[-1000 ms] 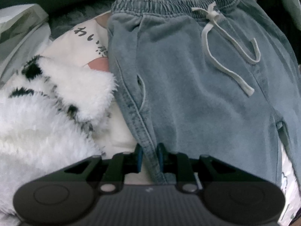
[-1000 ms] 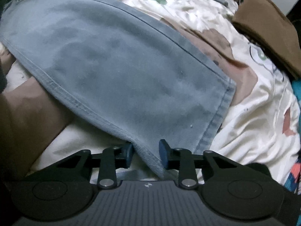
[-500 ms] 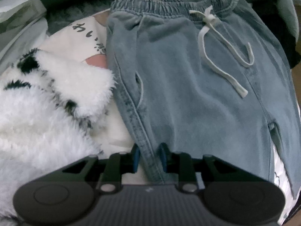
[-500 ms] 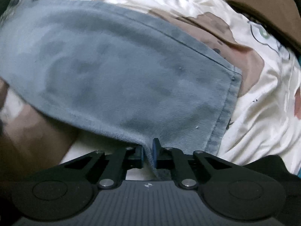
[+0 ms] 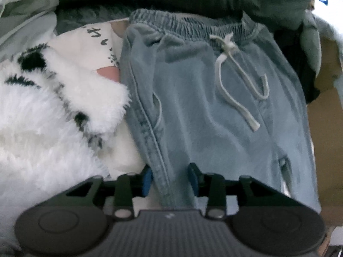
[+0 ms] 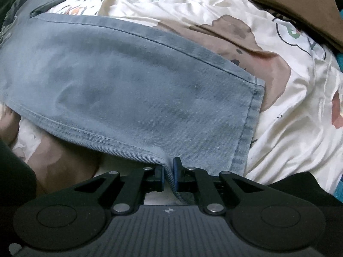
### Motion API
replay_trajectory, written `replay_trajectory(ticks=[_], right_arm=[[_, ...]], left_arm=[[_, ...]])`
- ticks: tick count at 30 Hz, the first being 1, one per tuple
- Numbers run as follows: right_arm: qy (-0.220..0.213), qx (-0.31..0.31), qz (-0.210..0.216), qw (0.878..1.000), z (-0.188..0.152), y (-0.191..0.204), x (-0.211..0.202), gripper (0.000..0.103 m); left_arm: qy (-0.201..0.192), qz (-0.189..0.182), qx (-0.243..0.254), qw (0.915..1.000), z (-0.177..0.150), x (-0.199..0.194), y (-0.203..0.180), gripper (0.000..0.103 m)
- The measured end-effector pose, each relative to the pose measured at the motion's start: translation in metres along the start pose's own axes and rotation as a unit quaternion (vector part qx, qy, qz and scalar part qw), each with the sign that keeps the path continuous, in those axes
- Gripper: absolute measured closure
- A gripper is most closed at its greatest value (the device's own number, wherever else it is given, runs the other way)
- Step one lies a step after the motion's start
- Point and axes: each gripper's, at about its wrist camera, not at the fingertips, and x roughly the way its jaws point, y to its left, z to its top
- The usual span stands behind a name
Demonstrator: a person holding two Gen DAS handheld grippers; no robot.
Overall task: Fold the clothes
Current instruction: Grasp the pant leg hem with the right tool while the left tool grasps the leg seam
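Bedsheet (image 6: 289, 128) bears jeans (image 6: 128, 90): right tongs (image 6: 169, 175) clamped, left tongs (image 5: 170, 178) parting astride its seam.

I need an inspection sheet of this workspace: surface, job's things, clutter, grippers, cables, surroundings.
Surface: printed cream bedsheet, wrinkled.
Job's things: blue jeans lying flat, white drawstring loose.
Clutter: white fluffy fabric beside the jeans; brown cloth.
Grippers: left gripper jaws have just been opening, side seam between them, not pinched; right gripper shut on the leg edge near the hem.
Cables: nothing seen.
Surroundings: dark, unclear.
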Motion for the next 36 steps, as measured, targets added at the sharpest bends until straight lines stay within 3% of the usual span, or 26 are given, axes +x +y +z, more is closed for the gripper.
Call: replay_trajectory(ticks=[4,7,12,14,18,21,36], right_arm=[[0.002,0.029,-0.002,1.000,0.003,-0.001,-0.005,0.097],[-0.001,0.036,-0.008,0.999,0.007,0.001,-0.009,0.097],[-0.007,0.047,-0.008,0.999,0.010,-0.001,-0.014,0.098],[-0.007,0.050,-0.006,0.999,0.010,-0.002,-0.015,0.098],[-0.007,0.036,-0.005,0.999,0.011,-0.002,-0.015,0.098],[-0.004,0.025,-0.005,1.000,0.011,-0.001,-0.013,0.098],[-0.044,0.026,-0.009,0.999,0.028,-0.003,-0.042,0.101]], left_arm=[[-0.024,-0.023,-0.037,0.9988,0.005,0.013,0.009,0.052],[-0.033,-0.036,-0.056,0.9973,0.005,0.009,0.016,0.050],[-0.042,-0.093,-0.095,0.9902,0.011,-0.003,0.015,0.068],[-0.041,-0.102,-0.104,0.9885,0.009,-0.011,0.023,0.069],[-0.039,-0.069,-0.097,0.9921,0.017,0.009,0.015,0.071],[-0.042,-0.057,-0.103,0.9922,0.022,0.017,0.012,0.086],[-0.034,-0.061,-0.094,0.9931,0.036,-0.017,-0.015,0.088]])
